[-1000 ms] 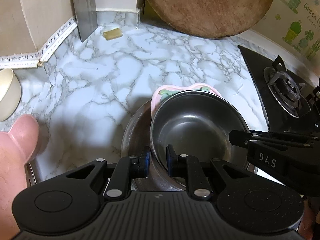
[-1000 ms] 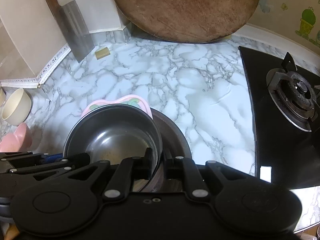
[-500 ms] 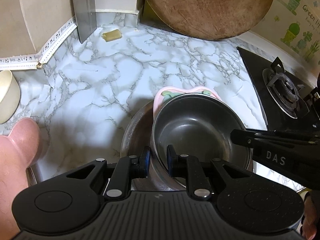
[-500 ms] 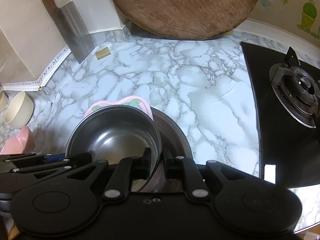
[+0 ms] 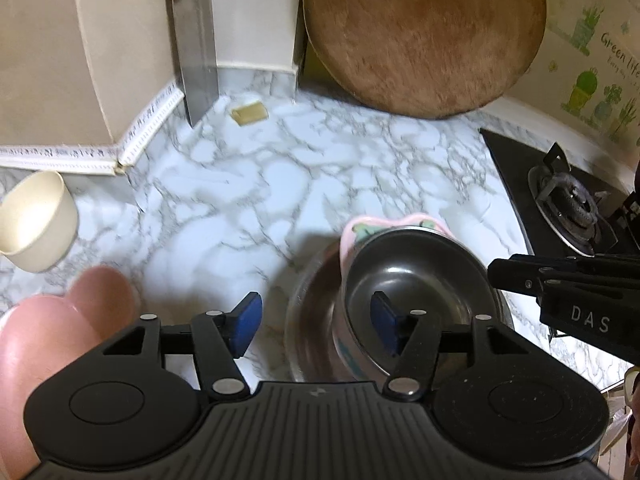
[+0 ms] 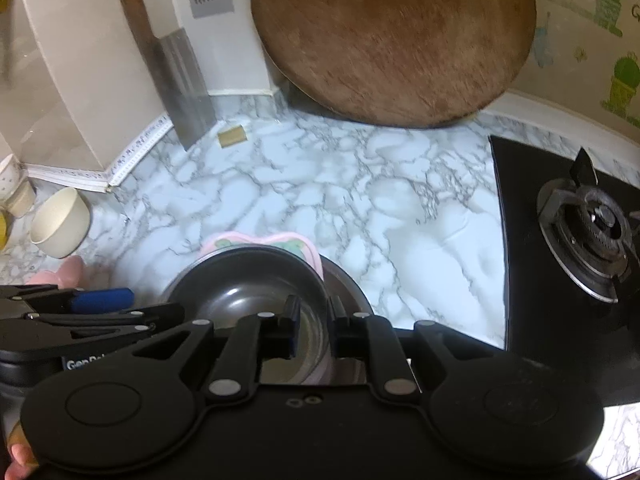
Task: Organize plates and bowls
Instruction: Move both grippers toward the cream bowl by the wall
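Note:
A dark metal bowl (image 5: 416, 276) sits nested in a pink bowl (image 5: 384, 226), inside a wide steel bowl (image 5: 308, 312) on the marble counter. My left gripper (image 5: 316, 318) is open, its blue pads on either side of the stack's near left rim and not touching it. My right gripper (image 6: 312, 322) is shut on the right rim of the dark bowl (image 6: 240, 280); the pink bowl (image 6: 260, 240) and steel bowl (image 6: 352, 284) show behind and beside it. A cream bowl (image 5: 36, 220) lies on its side at the left, and a pink heart-shaped bowl (image 5: 52, 328) stands near it.
A round wooden board (image 5: 424, 36) and a cleaver (image 5: 196, 52) lean on the back wall. A gas hob (image 6: 592, 232) takes up the right side. The cream bowl (image 6: 60, 222) and a small cup (image 6: 12, 188) stand at the far left.
My left gripper has let go of the dark bowl's rim, opened wide and pulled back and up. The right gripper keeps its hold; both views rose.

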The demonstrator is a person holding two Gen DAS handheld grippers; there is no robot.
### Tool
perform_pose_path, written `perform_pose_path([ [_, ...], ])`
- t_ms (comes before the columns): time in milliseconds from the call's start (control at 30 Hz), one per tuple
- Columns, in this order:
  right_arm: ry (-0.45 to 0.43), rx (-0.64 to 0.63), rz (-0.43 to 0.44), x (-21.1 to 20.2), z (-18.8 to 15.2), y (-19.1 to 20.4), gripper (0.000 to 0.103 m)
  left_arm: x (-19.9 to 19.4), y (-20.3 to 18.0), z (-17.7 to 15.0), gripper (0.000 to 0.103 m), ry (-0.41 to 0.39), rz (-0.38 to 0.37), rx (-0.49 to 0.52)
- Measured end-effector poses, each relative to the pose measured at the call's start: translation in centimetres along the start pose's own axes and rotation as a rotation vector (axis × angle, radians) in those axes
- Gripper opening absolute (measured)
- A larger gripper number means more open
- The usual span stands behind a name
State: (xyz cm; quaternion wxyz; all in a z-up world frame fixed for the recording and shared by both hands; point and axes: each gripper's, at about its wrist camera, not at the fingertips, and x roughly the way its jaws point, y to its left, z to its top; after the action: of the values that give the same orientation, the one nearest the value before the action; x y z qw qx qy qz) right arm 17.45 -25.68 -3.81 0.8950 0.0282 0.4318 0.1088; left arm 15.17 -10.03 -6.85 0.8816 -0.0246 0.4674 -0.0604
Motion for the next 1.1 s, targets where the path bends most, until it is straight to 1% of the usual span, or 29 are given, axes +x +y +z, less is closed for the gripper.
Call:
perform_pose_path([
  [167, -0.044, -0.029, 0.046, -1.2, 0.5, 1.2, 0.016, -1.9, 0.9, 0.3, 0.06, -0.038, 0.002, 0.007],
  [267, -0.07, -0.043, 0.08, -1.9, 0.7, 2.0, 0.018, -3.2, 1.6, 0.3, 0.066, -0.065, 0.003, 0.007],
  [300, -0.073, -0.045, 0.088, -2.1, 0.8, 2.3, 0.02, -3.7, 1.8, 0.3, 0.066, -0.076, 0.008, 0.01],
  [367, -0.084, -0.052, 0.112, -2.3, 0.9, 2.9, 0.027, -4.6, 2.3, 0.2, 0.066, -0.094, 0.012, 0.016],
  [400, -0.087, -0.056, 0.121, -2.5, 1.0, 3.2, 0.035, -5.1, 2.7, 0.2, 0.066, -0.103, 0.013, 0.015],
  [433, -0.093, -0.056, 0.13, -2.6, 1.1, 3.5, 0.05, -5.5, 3.0, 0.1, 0.066, -0.11, 0.016, 0.016],
  [500, -0.111, -0.059, 0.139, -3.0, 1.2, 4.1, 0.068, -6.4, 3.9, 0.0, 0.068, -0.126, 0.023, 0.011],
  [533, -0.119, -0.064, 0.146, -3.2, 1.4, 4.5, 0.075, -6.8, 4.4, 0.1, 0.069, -0.131, 0.024, 0.007],
  [567, -0.123, -0.067, 0.154, -3.3, 1.6, 4.8, 0.077, -7.2, 4.9, 0.1, 0.073, -0.137, 0.027, 0.001],
  [600, -0.128, -0.069, 0.159, -3.4, 1.8, 5.1, 0.083, -7.5, 5.5, 0.1, 0.076, -0.146, 0.032, -0.004],
  [633, -0.136, -0.074, 0.171, -3.5, 2.0, 5.5, 0.088, -7.9, 6.0, 0.1, 0.077, -0.157, 0.042, -0.011],
  [733, -0.156, -0.094, 0.205, -3.8, 2.8, 6.8, 0.095, -8.9, 7.8, 0.1, 0.077, -0.181, 0.071, -0.033],
  [833, -0.171, -0.116, 0.219, -3.9, 3.6, 8.4, 0.099, -9.5, 9.9, 0.1, 0.077, -0.196, 0.096, -0.064],
  [1000, -0.186, -0.156, 0.248, -3.3, 4.6, 11.4, 0.102, -10.1, 13.6, -0.1, 0.079, -0.25, 0.157, -0.138],
  [1100, -0.197, -0.183, 0.246, -2.7, 5.1, 13.3, 0.102, -10.3, 15.6, 0.0, 0.08, -0.274, 0.186, -0.169],
])
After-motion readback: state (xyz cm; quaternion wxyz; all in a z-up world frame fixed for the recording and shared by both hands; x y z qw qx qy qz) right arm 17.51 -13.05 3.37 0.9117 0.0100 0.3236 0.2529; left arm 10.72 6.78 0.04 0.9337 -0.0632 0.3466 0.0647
